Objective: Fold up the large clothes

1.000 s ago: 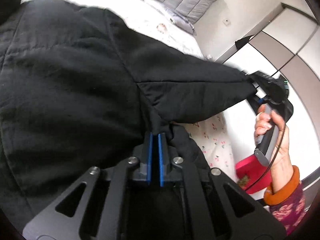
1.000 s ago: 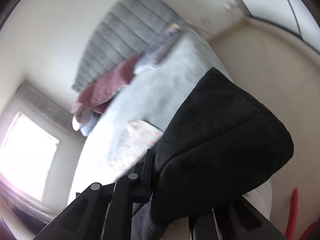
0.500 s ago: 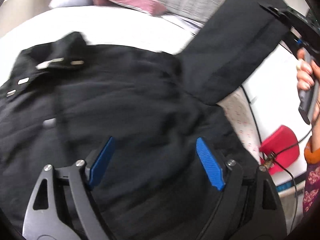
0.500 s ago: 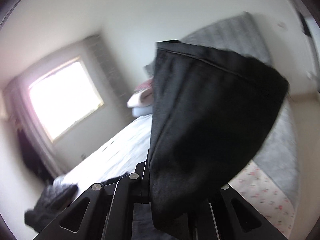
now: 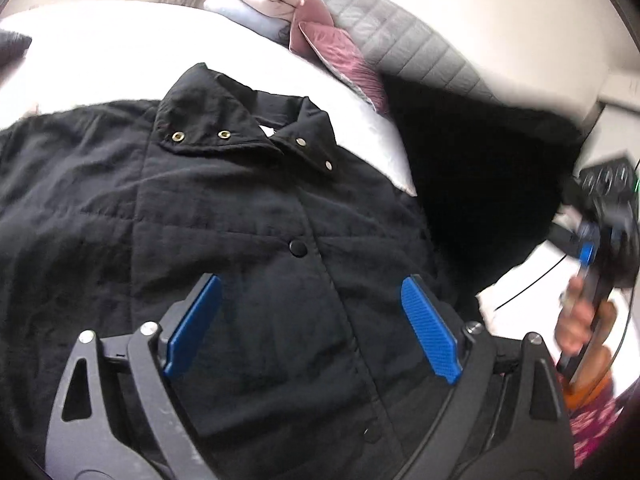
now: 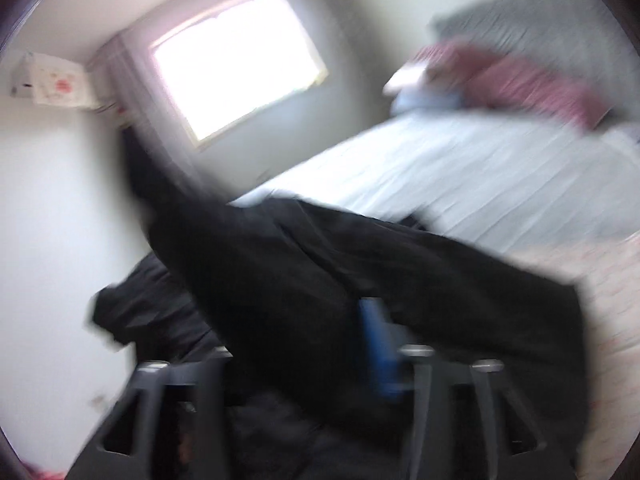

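Note:
A black quilted jacket (image 5: pixel 224 216) lies front up on the white bed (image 5: pixel 120 56), collar with brass snaps toward the pillows. My left gripper (image 5: pixel 312 328) is open and empty, hovering over the jacket's snap placket. The jacket's right sleeve (image 5: pixel 480 184) is lifted at the right, held by my right gripper (image 5: pixel 596 240) in the person's hand. In the blurred right wrist view the sleeve (image 6: pixel 360 280) drapes over my right gripper (image 6: pixel 352 344); one blue pad (image 6: pixel 376 344) shows, the jaws look shut on the cloth.
Pink and pale blue pillows (image 5: pixel 320 40) and a grey quilted headboard (image 5: pixel 400 40) stand at the bed's head. A bright window (image 6: pixel 236 56) and a wall unit (image 6: pixel 48 80) are on the far wall. Another dark garment heap (image 6: pixel 136 312) lies at the left.
My left gripper let go of the jacket and opened, then pulled back over its front. My right gripper swung the sleeve up and across toward the jacket body.

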Demonstrator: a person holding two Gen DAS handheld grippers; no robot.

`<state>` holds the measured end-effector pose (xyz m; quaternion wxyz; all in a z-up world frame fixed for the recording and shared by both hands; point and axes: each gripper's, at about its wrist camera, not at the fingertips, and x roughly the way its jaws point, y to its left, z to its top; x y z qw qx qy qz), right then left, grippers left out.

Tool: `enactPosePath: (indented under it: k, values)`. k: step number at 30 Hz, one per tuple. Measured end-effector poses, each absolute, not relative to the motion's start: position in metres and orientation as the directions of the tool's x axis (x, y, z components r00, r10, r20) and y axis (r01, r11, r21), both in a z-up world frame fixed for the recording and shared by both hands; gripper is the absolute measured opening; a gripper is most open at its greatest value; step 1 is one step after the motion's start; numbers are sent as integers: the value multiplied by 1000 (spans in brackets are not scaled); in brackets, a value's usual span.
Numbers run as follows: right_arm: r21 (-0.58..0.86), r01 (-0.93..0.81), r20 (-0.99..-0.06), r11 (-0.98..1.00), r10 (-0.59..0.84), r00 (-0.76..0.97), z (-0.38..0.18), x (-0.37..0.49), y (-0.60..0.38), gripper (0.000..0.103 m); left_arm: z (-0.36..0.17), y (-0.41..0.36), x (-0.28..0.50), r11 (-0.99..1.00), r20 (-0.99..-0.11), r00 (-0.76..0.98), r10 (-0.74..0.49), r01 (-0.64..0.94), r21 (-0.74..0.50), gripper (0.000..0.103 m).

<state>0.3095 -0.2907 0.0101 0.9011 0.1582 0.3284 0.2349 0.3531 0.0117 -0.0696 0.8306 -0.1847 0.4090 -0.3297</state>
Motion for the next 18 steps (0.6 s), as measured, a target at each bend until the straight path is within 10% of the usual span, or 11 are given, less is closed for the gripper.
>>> enactPosePath:
  k: [12,14,16,18]
  values:
    - [320,-159,-619,934,333,711,11,305,-365,82,-94,-5,387,729,-621,394,-677,246,-639,88]
    - [331,-50,-634,942,262,728,3,312,-396,82,-98,-18,394,762,-649,409,-641,240,-601,72]
    - [383,51,-636,922,223,739,-10,316,-426,82,-99,-34,401,803,-693,408,-595,256,-539,19]
    - [452,127,-638,883,220,738,-24,320,-457,82,-91,-40,402,838,-707,451,-545,265,-477,8]
